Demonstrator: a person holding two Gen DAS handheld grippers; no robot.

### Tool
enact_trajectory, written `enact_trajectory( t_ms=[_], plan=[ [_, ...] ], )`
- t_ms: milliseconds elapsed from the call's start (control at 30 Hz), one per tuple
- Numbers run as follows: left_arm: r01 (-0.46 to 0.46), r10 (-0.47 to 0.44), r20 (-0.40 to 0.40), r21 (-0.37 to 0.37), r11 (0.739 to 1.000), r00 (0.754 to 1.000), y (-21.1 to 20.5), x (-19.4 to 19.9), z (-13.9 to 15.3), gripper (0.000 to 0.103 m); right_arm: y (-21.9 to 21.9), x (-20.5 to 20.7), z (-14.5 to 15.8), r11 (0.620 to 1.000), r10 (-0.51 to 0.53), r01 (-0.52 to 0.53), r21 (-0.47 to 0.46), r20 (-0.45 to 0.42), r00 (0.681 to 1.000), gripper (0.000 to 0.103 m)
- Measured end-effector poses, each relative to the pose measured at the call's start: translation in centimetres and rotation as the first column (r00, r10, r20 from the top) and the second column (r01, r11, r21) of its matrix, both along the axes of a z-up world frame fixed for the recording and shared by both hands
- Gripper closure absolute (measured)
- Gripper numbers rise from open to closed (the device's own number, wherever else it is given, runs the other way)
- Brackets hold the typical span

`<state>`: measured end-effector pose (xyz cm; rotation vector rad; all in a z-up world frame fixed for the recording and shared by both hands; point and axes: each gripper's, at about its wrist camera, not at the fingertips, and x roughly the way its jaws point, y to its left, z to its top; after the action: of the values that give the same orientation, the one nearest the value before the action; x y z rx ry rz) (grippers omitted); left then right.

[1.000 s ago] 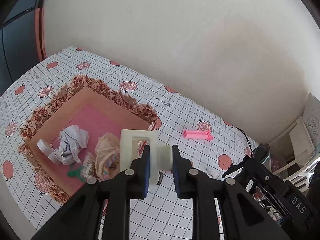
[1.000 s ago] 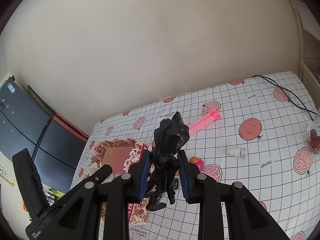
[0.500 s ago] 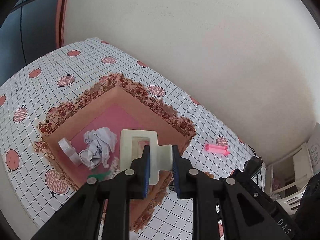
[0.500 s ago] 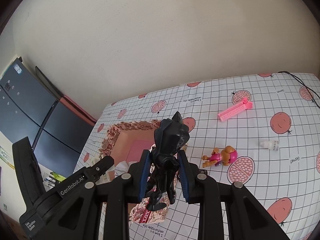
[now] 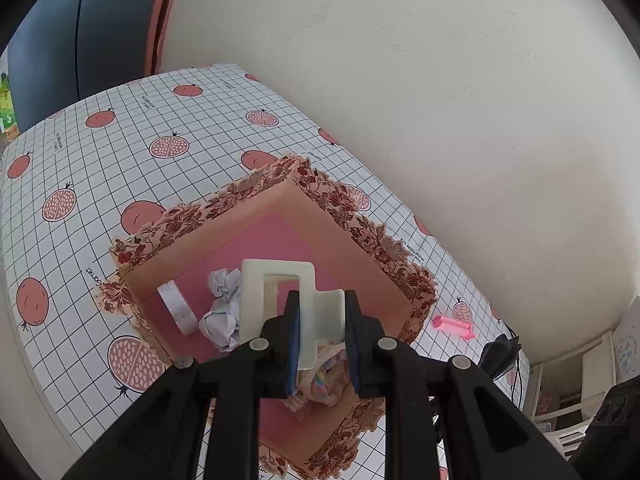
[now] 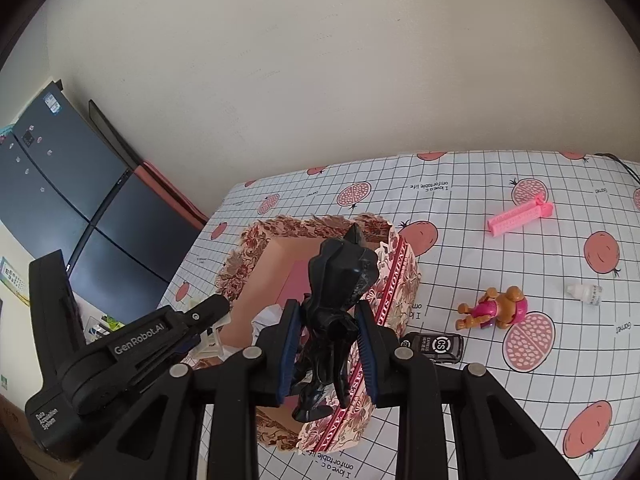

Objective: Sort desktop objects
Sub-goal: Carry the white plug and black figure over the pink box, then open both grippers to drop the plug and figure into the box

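My left gripper (image 5: 319,320) is shut on a cream plastic block with a rectangular hole (image 5: 278,296) and holds it above the open floral-rimmed box (image 5: 348,216). The box has a pink floor and holds a tape roll (image 5: 177,310), crumpled paper (image 5: 222,312) and a pastel bundle (image 5: 326,376). My right gripper (image 6: 324,340) is shut on a black figure (image 6: 340,280) above the same box's (image 6: 256,240) near side. The left gripper also shows in the right wrist view (image 6: 200,320).
On the pomegranate-print tablecloth (image 6: 480,184) lie a pink comb-like stick (image 6: 520,216), a pink and brown toy figure (image 6: 494,308), a small white bottle (image 6: 584,292) and a black flat item (image 6: 434,346). A wall runs behind the table. Dark cabinets (image 6: 80,200) stand at left.
Both grippers have moved towards the box with their objects still held. The left gripper now hangs over the box's inside; the right is over its near side.
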<state>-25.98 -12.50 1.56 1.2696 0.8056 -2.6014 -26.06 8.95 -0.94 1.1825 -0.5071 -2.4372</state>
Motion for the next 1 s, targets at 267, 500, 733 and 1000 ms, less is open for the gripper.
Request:
enact_trajectory(
  t_ms=[267, 500, 733, 1000],
  plan=[
    [-0.032, 0.031, 0.038, 0.023, 0.999, 0.999, -0.9, -0.2, -1.4, 0.083, -2.4, 0.1, -0.6, 0.999, 0.043, -0.043, 0.033, -0.007, 0.999, 0.073],
    [-0.072, 0.067, 0.09, 0.052, 0.996, 0.994, -2.0, -0.4, -3.1, 0.083, -4.3, 0.3, -1.5, 0.994, 0.091, -0.09, 0.069, -0.01, 0.996, 0.073],
    [-0.096, 0.089, 0.112, 0.052, 0.994, 0.99, -2.3, -0.3, -3.7, 0.083, -5.2, -0.1, -2.8, 0.989, 0.113, -0.114, 0.09, 0.02, 0.993, 0.073],
    [-0.078, 0.072, 0.165, 0.029, 0.997, 0.984, -1.7, -0.7, -4.2, 0.06, -5.5, 0.0, -2.8, 0.986, 0.137, -0.139, 0.097, 0.023, 0.99, 0.07]
  ],
)
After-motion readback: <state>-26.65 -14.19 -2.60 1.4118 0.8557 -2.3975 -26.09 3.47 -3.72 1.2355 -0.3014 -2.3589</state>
